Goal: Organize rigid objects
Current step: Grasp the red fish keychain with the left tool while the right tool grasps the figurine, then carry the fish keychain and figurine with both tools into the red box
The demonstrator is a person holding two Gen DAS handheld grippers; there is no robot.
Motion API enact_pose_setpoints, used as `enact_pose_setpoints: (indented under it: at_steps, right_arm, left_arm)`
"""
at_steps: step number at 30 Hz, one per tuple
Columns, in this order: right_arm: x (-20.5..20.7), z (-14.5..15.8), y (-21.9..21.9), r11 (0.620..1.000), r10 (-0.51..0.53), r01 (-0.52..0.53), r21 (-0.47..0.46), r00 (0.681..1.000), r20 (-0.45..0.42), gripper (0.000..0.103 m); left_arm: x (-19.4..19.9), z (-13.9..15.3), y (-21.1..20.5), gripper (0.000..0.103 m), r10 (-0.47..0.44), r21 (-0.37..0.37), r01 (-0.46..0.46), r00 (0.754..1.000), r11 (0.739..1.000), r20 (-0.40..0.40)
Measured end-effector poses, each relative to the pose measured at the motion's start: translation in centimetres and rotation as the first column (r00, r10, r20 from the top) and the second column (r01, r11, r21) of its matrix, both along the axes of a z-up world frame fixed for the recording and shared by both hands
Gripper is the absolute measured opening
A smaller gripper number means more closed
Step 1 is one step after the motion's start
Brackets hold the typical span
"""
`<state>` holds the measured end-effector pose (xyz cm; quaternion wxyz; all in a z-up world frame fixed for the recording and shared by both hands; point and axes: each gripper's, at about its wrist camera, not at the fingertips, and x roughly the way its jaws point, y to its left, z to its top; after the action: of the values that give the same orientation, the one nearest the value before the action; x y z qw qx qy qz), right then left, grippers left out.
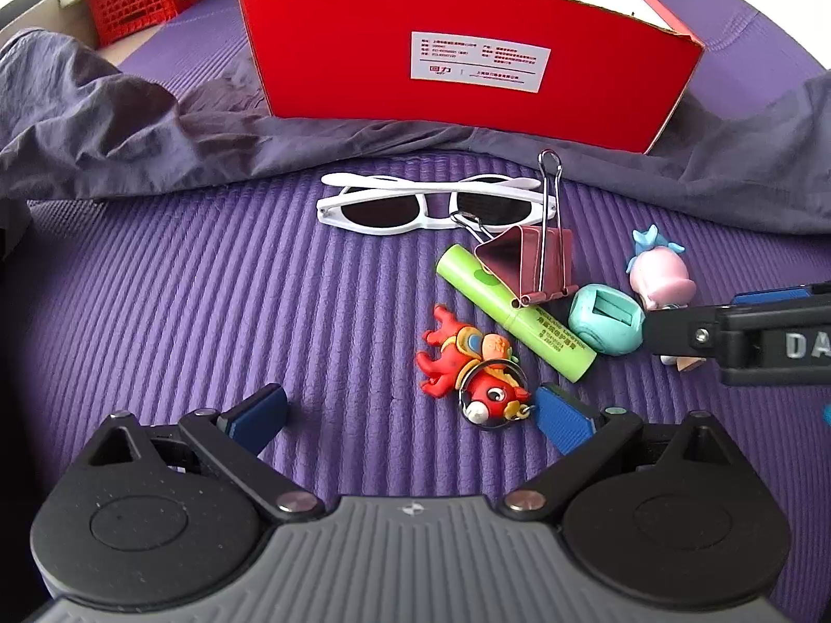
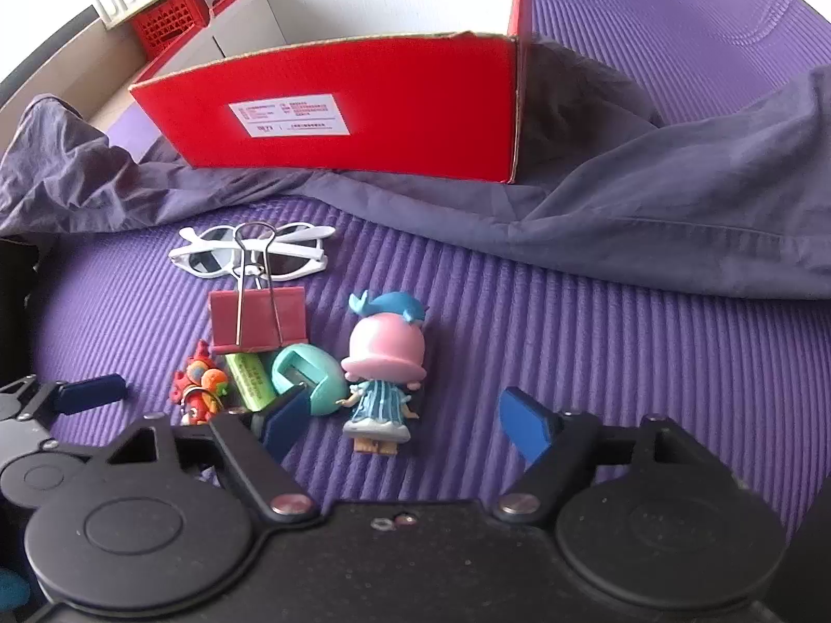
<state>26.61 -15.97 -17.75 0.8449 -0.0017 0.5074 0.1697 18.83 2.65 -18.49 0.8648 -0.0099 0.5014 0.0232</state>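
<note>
A pink figurine with a blue hat [image 2: 383, 363] stands on the purple mat between the fingers of my right gripper [image 2: 405, 428], which is open; neither pad presses on it. The left pad [image 2: 283, 423] lies against a teal block [image 2: 311, 379]. A red fish toy with a key ring [image 1: 470, 363] lies just ahead of my left gripper [image 1: 410, 410], close to its right pad [image 1: 561, 418]; this gripper is open and holds nothing. A green tube [image 1: 514, 311], a red binder clip [image 1: 530, 259] and white sunglasses [image 1: 431, 202] lie beyond.
An open red cardboard box [image 1: 467, 72] stands at the back on a crumpled grey cloth [image 1: 104, 124]. The ribbed purple mat [image 1: 208, 285] stretches to the left of the objects. A red crate [image 1: 140, 5] sits far back left. A finger of the right gripper [image 1: 675, 332] reaches in beside the teal block.
</note>
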Motion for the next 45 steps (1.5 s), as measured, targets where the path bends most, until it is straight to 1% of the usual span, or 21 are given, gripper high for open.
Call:
enact_pose_setpoints:
  at_steps: [3,6,7,8,11,13,17,18,20,21,22,24,26,27,30,34,45]
  right_arm:
    - [0.2,-0.3,0.1,1.0,-0.01,0.01,-0.005,1.0,-0.002,0.075]
    - [0.5,-0.2,0.0,0.999,-0.023,0.023,0.028,1.0,-0.007,0.073]
    - [0.6,-0.2,-0.1,0.999,-0.024,0.024,0.04,1.0,-0.008,0.069]
    - [0.8,-0.2,0.0,0.999,-0.025,0.026,0.043,1.0,-0.011,0.062]
    - [1.1,-0.2,-0.1,0.997,-0.04,0.042,0.071,0.999,-0.023,0.058]
    - [1.2,-0.2,-0.1,0.995,-0.04,0.043,0.092,0.999,-0.029,0.053]
    - [1.2,-0.2,0.0,0.992,-0.037,0.041,0.118,0.999,-0.033,0.045]
    - [1.2,-0.2,0.0,0.992,-0.038,0.041,0.122,0.999,-0.032,0.044]
    - [1.1,-0.2,0.0,0.99,-0.038,0.042,0.134,0.999,-0.033,0.04]
    - [1.2,-0.2,-0.1,0.989,-0.038,0.043,0.141,0.999,-0.036,0.04]
    - [1.1,-0.3,-0.1,0.989,-0.04,0.045,0.144,0.998,-0.037,0.039]
    - [1.0,-0.2,-0.2,0.988,-0.045,0.05,0.148,0.998,-0.037,0.038]
    - [0.9,-0.3,-0.4,0.987,-0.05,0.055,0.153,0.998,-0.037,0.036]
    - [0.9,-0.3,-0.5,0.987,-0.051,0.056,0.153,0.998,-0.037,0.035]
    - [0.8,-0.2,-0.6,0.986,-0.056,0.06,0.156,0.998,-0.034,0.034]
    - [0.6,-0.1,-0.5,0.988,-0.059,0.062,0.139,0.998,-0.023,0.034]
    - [-0.5,0.8,-1.0,0.987,-0.068,0.069,0.142,0.998,-0.015,0.034]
  left_arm:
    - [0.0,-0.1,0.0,0.102,0.0,0.002,0.0,1.0,1.0,0.008]
    - [-0.1,-0.1,-0.1,0.101,-0.005,0.005,0.005,1.0,1.0,0.014]
    - [-0.1,-0.1,-0.1,0.101,-0.008,0.005,0.008,1.0,1.0,0.015]
    - [-0.1,-0.1,-0.1,0.101,-0.011,0.006,0.011,1.0,1.0,0.017]
    - [-0.2,0.0,-0.1,0.098,-0.017,0.0,0.017,1.0,1.0,0.024]
    - [-0.3,0.1,-0.2,0.093,-0.026,-0.002,0.026,0.999,1.0,0.029]
    - [-0.3,0.1,-0.3,0.09,-0.036,-0.004,0.036,0.999,0.999,0.035]
    - [-0.3,0.1,-0.2,0.088,-0.037,-0.006,0.037,0.999,0.999,0.037]
    - [-0.4,0.3,-0.2,0.079,-0.043,-0.017,0.043,0.998,0.999,0.047]
    - [-0.5,0.5,-0.2,0.073,-0.042,-0.019,0.043,0.998,0.999,0.052]
    - [-0.5,0.6,-0.2,0.065,-0.046,-0.023,0.047,0.998,0.999,0.054]
    - [-0.6,0.6,-0.5,0.061,-0.056,-0.011,0.057,0.997,0.998,0.056]
    - [-0.6,0.6,-0.4,0.056,-0.062,-0.018,0.063,0.996,0.998,0.057]
    - [-0.6,0.7,-0.4,0.05,-0.065,-0.024,0.066,0.996,0.997,0.057]
    - [-0.6,0.9,-0.4,0.041,-0.08,-0.039,0.082,0.995,0.996,0.056]
    - [-0.7,0.9,-0.5,0.04,-0.082,-0.038,0.085,0.995,0.996,0.053]
    - [-0.7,1.9,0.9,0.039,-0.034,-0.112,0.04,0.998,0.993,0.052]
